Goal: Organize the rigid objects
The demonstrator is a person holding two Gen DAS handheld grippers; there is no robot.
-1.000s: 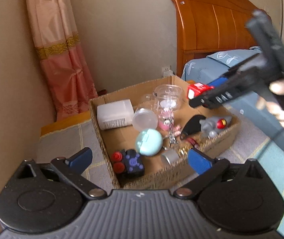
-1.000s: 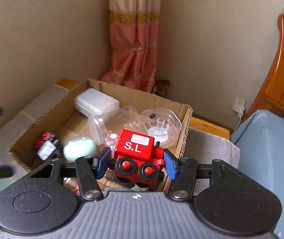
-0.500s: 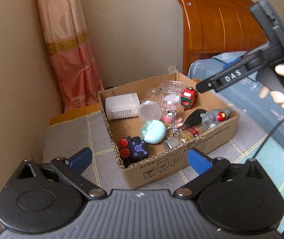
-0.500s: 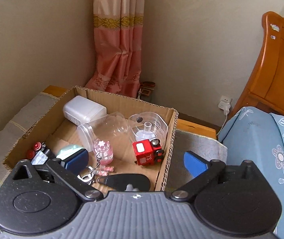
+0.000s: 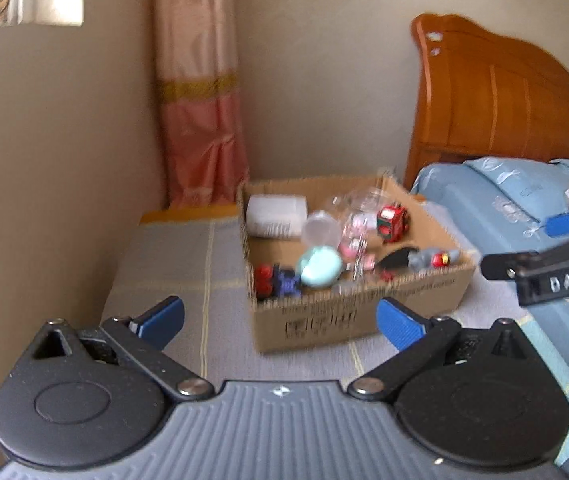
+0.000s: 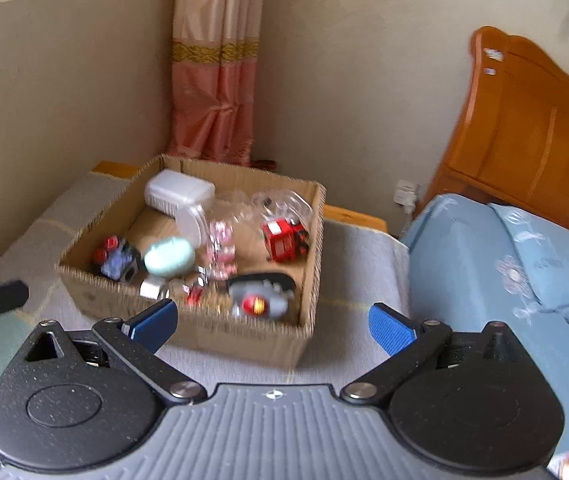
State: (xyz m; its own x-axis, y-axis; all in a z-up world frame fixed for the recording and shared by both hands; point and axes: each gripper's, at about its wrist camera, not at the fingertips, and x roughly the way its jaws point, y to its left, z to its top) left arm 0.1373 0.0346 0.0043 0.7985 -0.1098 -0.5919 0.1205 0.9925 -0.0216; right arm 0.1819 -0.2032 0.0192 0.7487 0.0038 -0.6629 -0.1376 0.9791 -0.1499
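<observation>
The cardboard box (image 6: 244, 336), near the far edge of the bed (image 6: 364, 264), already holds the red toy train (image 6: 284, 240) among other small things; both the left gripper (image 5: 280, 320) and right gripper (image 6: 272, 324) have fingers spread, released and empty; little seems left, though something red shows at the right view's lower edge.

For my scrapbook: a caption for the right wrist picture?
Open right gripper above a box of toys, red train inside.

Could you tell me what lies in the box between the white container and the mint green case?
A clear jar with a frosted lid lies on its side between the white container and the mint green case, clearest in the right wrist view.
</observation>
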